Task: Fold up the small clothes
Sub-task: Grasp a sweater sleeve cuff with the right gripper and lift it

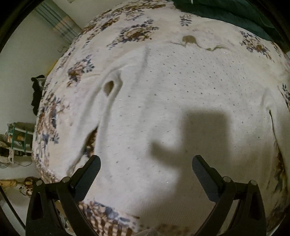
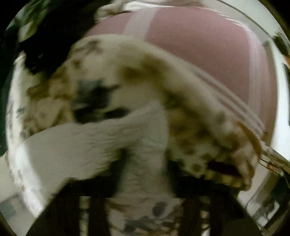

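Note:
A white garment with small dark dots (image 1: 181,101) lies spread flat on a floral bedspread (image 1: 134,32). A sleeve with its open cuff (image 1: 109,87) lies at the garment's left side. My left gripper (image 1: 145,163) hovers above the garment's near part, wide open and empty, and casts a shadow on the cloth. The right wrist view is heavily blurred. My right gripper (image 2: 145,163) appears shut on a strip of the white garment (image 2: 145,145), which stretches away to the left.
A dark green cloth (image 1: 235,14) lies at the bed's far right edge. A dark item (image 1: 37,94) and clutter sit beyond the bed's left edge. In the right wrist view a pink striped surface (image 2: 208,45) lies beyond the bedspread (image 2: 190,118).

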A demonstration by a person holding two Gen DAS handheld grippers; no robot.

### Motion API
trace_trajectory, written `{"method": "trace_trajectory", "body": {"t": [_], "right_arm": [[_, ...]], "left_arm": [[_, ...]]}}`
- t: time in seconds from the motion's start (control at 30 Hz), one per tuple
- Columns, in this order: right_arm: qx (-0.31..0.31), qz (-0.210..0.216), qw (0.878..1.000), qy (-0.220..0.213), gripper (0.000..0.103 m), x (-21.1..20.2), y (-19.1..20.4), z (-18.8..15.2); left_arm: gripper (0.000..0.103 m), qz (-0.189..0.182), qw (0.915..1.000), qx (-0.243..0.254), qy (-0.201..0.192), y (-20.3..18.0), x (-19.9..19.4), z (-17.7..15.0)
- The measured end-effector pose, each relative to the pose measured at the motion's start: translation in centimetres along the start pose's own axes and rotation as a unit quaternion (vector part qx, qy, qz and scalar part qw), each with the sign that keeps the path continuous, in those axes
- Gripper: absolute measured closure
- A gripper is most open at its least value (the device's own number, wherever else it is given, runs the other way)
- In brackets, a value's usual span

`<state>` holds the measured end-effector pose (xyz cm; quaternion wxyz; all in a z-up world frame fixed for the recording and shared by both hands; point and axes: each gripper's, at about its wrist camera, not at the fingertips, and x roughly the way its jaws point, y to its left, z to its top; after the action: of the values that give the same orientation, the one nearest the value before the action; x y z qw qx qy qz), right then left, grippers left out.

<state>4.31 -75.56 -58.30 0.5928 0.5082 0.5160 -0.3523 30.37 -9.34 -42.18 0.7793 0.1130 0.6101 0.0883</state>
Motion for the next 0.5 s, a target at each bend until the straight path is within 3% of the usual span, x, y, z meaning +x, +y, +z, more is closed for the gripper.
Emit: {"method": "trace_trajectory", "body": {"t": [0.1,0.27,0.37,0.5], "right_arm": [[-0.059,0.003,0.998,-0.016,0.096,-1.4,1.7,1.3],[-0.092,0.002,0.989,-0.117,0.097,-8.1,3.3,6.4],[-0.109,-0.018,0.985,-0.131,0.097,-8.7,5.2,8.7],[-0.126,-0.017,0.983,-0.13,0.097,-8.5,8.2,8.0]], "left_arm": [[0.0,-0.014,0.9999,0.005,0.004,-0.5,1.3,0.0],[0.0,-0.056,0.9984,0.006,-0.004,-0.8,2.4,0.1],[0.0,-0.073,0.9973,0.005,-0.011,-1.0,3.1,0.1],[0.0,-0.086,0.9962,-0.009,-0.012,-0.5,4.2,-0.2]]}}
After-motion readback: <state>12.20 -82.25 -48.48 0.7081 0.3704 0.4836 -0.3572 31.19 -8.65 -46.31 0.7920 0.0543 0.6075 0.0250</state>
